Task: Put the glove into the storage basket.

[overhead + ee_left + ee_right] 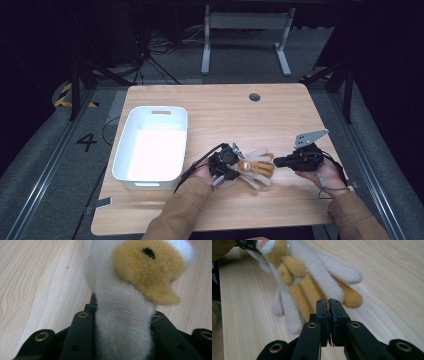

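Gloves (256, 167) lie right of the white bin (150, 145); left gripper (231, 162) fingers (82, 337) pinch their cuff, right gripper (328, 305) fingers (322, 315) pressed together at the fingertips.

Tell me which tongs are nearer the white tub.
Left. The left tongs sit just right of the white tub, shut on the glove's cuff. The right tongs lie beyond the glove, at its fingertips.
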Motion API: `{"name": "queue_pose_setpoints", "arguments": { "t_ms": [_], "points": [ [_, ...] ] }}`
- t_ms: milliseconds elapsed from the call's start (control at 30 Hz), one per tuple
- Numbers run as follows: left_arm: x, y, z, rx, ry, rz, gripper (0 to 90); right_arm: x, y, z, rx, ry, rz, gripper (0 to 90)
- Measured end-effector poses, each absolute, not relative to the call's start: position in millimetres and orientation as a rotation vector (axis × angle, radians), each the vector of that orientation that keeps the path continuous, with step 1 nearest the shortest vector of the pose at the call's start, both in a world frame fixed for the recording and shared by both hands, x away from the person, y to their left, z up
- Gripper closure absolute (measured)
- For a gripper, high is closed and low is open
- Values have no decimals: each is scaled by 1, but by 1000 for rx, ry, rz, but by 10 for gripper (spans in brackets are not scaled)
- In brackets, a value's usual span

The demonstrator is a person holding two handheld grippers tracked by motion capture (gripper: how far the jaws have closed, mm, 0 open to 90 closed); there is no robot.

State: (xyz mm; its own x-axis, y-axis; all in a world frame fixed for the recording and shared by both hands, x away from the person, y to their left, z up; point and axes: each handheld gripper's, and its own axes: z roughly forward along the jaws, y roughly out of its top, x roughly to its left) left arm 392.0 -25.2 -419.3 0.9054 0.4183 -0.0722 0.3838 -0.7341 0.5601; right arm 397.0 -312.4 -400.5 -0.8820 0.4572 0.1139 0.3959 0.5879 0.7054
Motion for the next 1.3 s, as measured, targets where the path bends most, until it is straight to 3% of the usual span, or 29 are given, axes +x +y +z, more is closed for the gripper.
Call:
{"name": "queue_pose_setpoints", "arguments": {
  "t_ms": [500,1300],
  "points": [
    [401,-28,-405,2476,649,76,708,404,-322,-396,782,2694,1180,868],
    [421,-7,-359,2493,948,104,705,450,-321,-387,926,2680,989,893]
  ]
}}
